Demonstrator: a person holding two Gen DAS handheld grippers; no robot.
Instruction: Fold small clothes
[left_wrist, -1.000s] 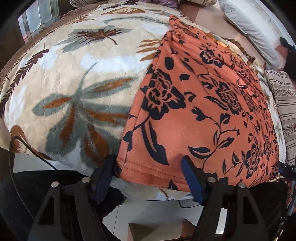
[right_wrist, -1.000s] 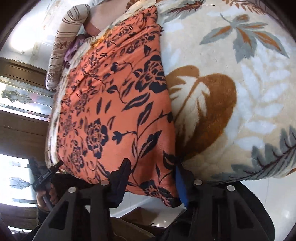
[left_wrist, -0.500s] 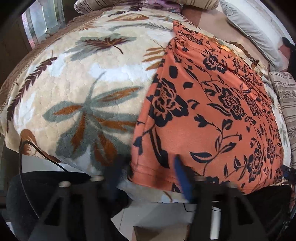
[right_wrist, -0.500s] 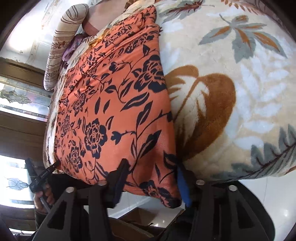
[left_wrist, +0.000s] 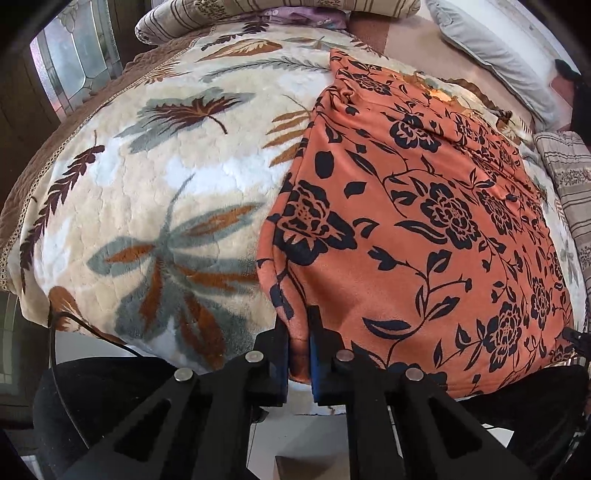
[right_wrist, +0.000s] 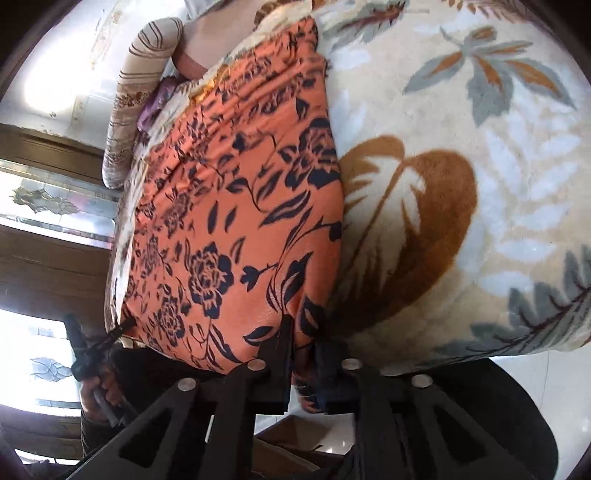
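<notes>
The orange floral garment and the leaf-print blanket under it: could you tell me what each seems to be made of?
Orange floral garment: probably a soft brushed or velvety knit, matte with a faint sheen and a stitched hem.
Leaf-print blanket: thick plush fleece, judging by its fuzzy, dimpled pile.

A: Where does the left wrist view look from?

B: From the near edge of the bed, low and very close, facing along the left gripper (left_wrist: 299, 343) across the leaf-patterned blanket (left_wrist: 155, 192) toward the pillows (left_wrist: 491, 51) at the top of the frame.

A: And the right wrist view?

B: Also at the near edge, just as close, looking along the right gripper (right_wrist: 303, 339), but rolled sideways: a window (right_wrist: 48, 206) runs down the left of the frame.

A: What do they share?

B: The orange floral garment (left_wrist: 424, 229), lower right in the left view, centre left (right_wrist: 229, 221) in the right view, plus the blanket (right_wrist: 480, 184) beside it.
</notes>
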